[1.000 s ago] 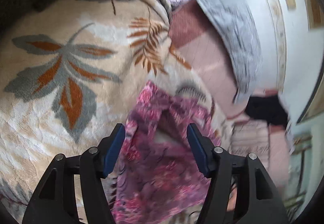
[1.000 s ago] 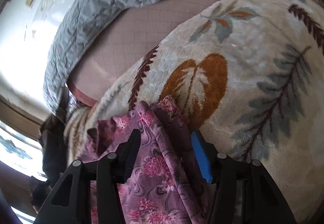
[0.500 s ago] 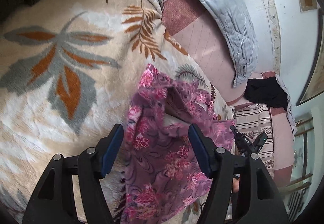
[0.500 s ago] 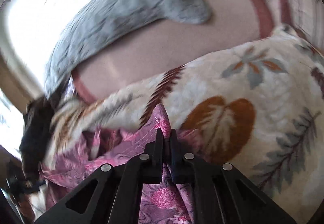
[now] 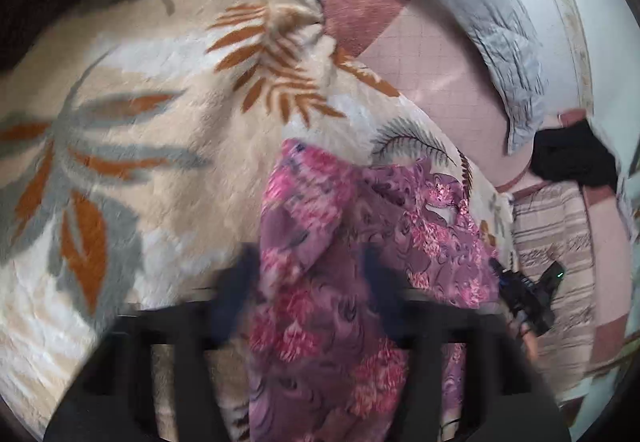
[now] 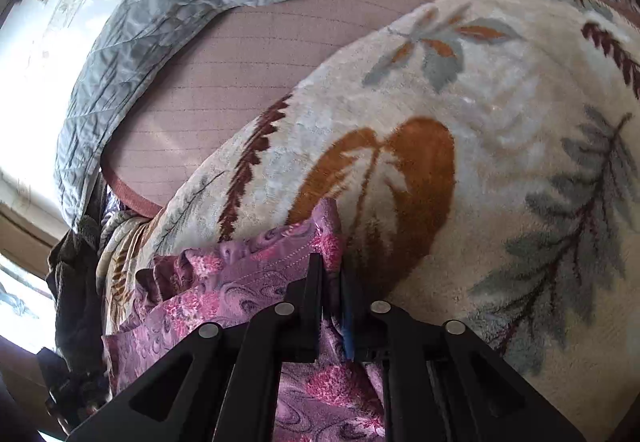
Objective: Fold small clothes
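Note:
A small purple garment with pink flowers lies crumpled on a cream blanket with leaf prints. In the left wrist view my left gripper is blurred, its jaws open on either side of the garment's near part. In the right wrist view my right gripper is shut on an edge of the same garment, which hangs bunched to its left over the blanket. The right gripper also shows small at the right of the left wrist view.
A grey quilted cover lies on a pink mattress behind the blanket. A black cloth sits at the far end. Dark clothing is piled at the left in the right wrist view. A pale wall runs beyond.
My right gripper closed on the garment's edge and keeps its hold. My left gripper stays open and is now moving, its view blurred, with the garment spread out more between the grippers.

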